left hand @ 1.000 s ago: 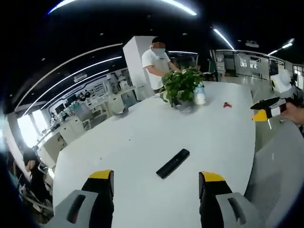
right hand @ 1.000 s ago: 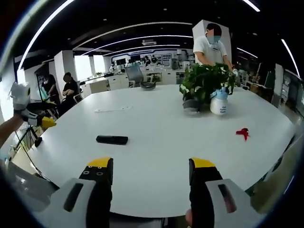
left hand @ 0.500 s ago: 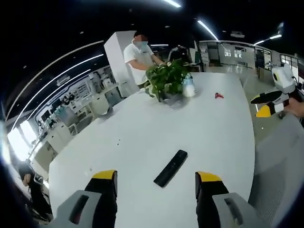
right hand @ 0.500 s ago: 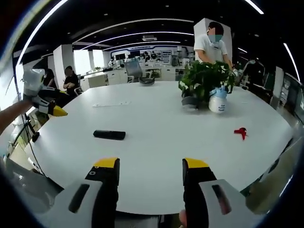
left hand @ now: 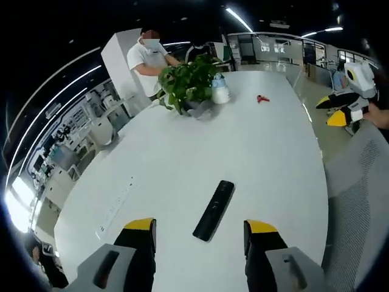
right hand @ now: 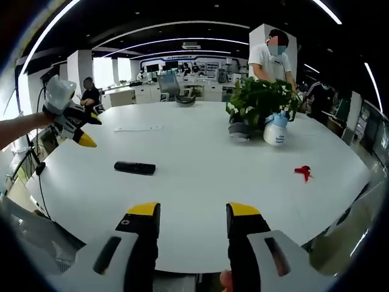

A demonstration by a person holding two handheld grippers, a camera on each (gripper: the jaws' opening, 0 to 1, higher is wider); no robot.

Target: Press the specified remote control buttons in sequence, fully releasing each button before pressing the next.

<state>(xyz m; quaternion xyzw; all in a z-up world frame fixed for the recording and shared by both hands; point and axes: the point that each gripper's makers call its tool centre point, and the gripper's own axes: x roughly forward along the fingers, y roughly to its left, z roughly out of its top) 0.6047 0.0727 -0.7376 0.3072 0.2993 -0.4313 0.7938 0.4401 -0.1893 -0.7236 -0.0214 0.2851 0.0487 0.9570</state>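
A black remote control (left hand: 214, 210) lies flat on the white table (left hand: 261, 158), just ahead of my left gripper (left hand: 200, 234) and between the lines of its open jaws. In the right gripper view the remote (right hand: 135, 168) sits left of centre on the table (right hand: 200, 158), well ahead of my right gripper (right hand: 193, 213), which is open with nothing between its jaws. The left gripper (right hand: 89, 129) hangs above the table's left edge, up and left of the remote. In the left gripper view the right gripper (left hand: 334, 109) hovers off the table's right edge, jaws apart.
A potted plant (right hand: 258, 103) and a white spray bottle (right hand: 276, 131) stand at the table's far side, with a person behind them. A small red object (right hand: 302, 173) lies to the right. A white paper strip (left hand: 115, 207) lies near the left. A grey chair (left hand: 358, 194) stands beside the table.
The left gripper has moved in over the table toward the remote, which now sits closer to its jaws. The right gripper's jaws have narrowed somewhat. The remote has stayed in place.
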